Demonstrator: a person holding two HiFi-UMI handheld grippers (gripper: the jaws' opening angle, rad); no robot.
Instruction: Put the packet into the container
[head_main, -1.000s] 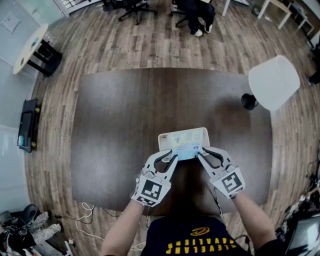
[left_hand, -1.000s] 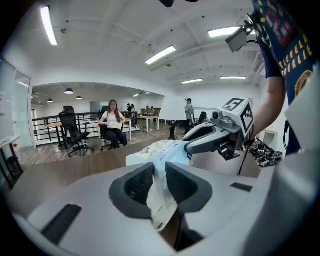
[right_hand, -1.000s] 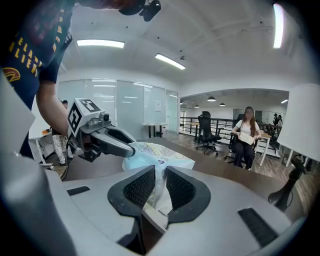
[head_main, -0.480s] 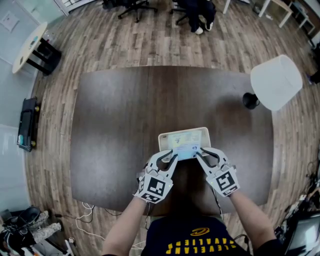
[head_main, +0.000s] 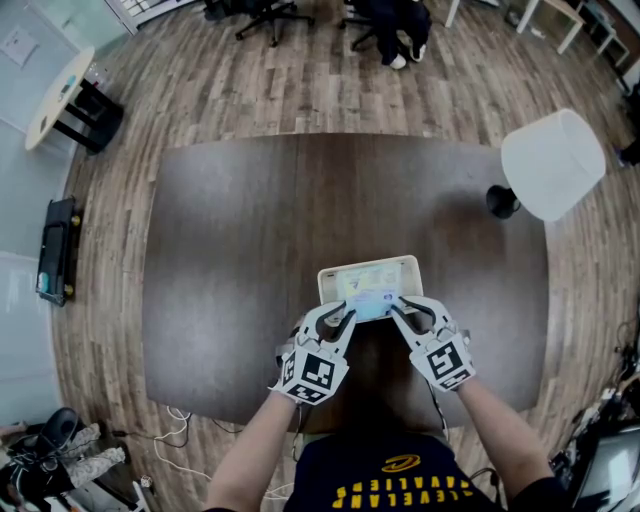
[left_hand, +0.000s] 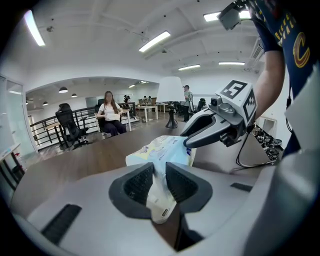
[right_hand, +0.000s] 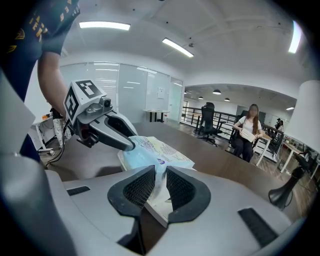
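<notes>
The container (head_main: 326, 279) is largely hidden by the packet (head_main: 372, 293) over it (contact cannot be judged). The packet's near corners are clamped in the jaws of the left gripper (head_main: 346, 318) and the right gripper (head_main: 397, 308).

Change over the last second, head view. The left gripper (head_main: 343, 319) and right gripper (head_main: 398, 308), each clamped on an end of the packet (head_main: 370, 294), have sunk toward the table. Their marker cubes (head_main: 314, 372) now sit closer together and appear slightly smaller. The packet has come down with them over the near part of the container (head_main: 345, 272). Whether it already rests inside cannot be judged from above.
</notes>
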